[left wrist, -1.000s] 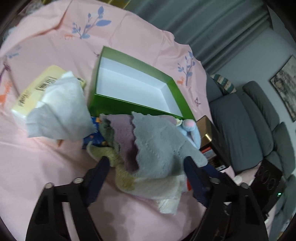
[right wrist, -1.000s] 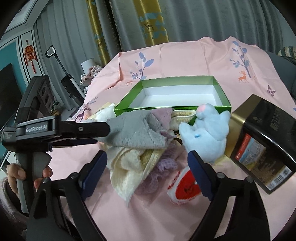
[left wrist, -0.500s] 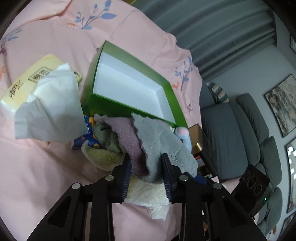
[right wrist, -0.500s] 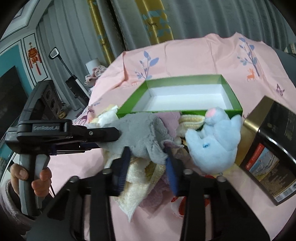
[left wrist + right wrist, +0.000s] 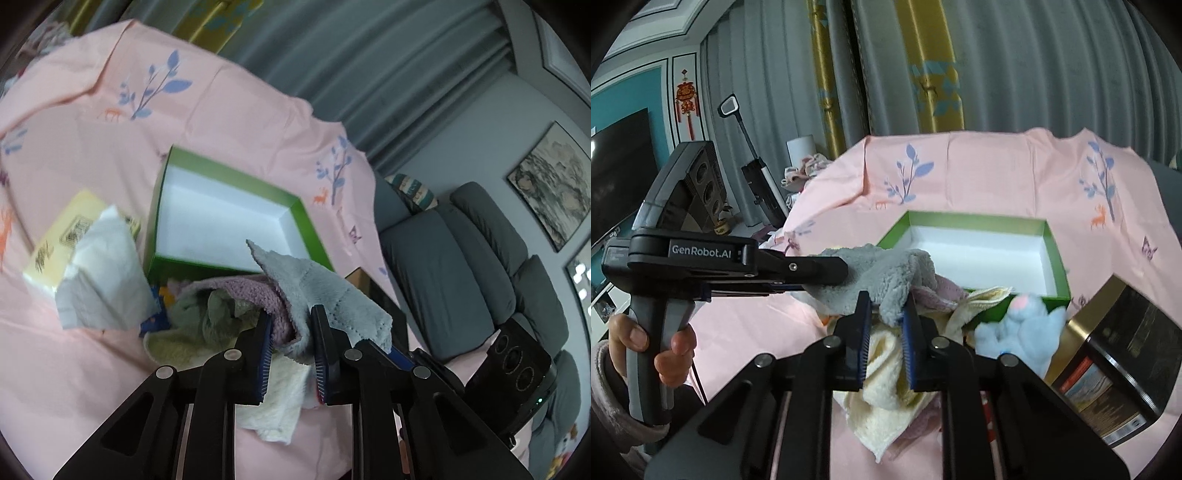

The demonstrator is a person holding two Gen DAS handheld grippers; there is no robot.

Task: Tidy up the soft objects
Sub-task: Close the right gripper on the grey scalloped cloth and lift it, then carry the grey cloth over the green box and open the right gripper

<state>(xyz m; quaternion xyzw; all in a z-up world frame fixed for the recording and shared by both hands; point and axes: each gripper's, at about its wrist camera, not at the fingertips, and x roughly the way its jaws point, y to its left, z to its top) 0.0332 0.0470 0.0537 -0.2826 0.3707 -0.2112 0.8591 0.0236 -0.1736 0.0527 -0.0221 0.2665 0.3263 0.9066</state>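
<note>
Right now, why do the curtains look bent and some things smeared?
Both wrist views are fisheye: curtains bow, corners go black. Left wrist view: tissue box and green box are motion-blurred. Right wrist view: blue plush toy is blurred, the grey cloth sharper.

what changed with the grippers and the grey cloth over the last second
Both sets of jaws went from wide open to closing on the grey cloth: the left gripper pinches one edge, along with some of the purple cloth, and the right gripper pinches the other. The cloth has started to lift off the pile. The green box, blue plush toy and tissue pack stayed put.
</note>
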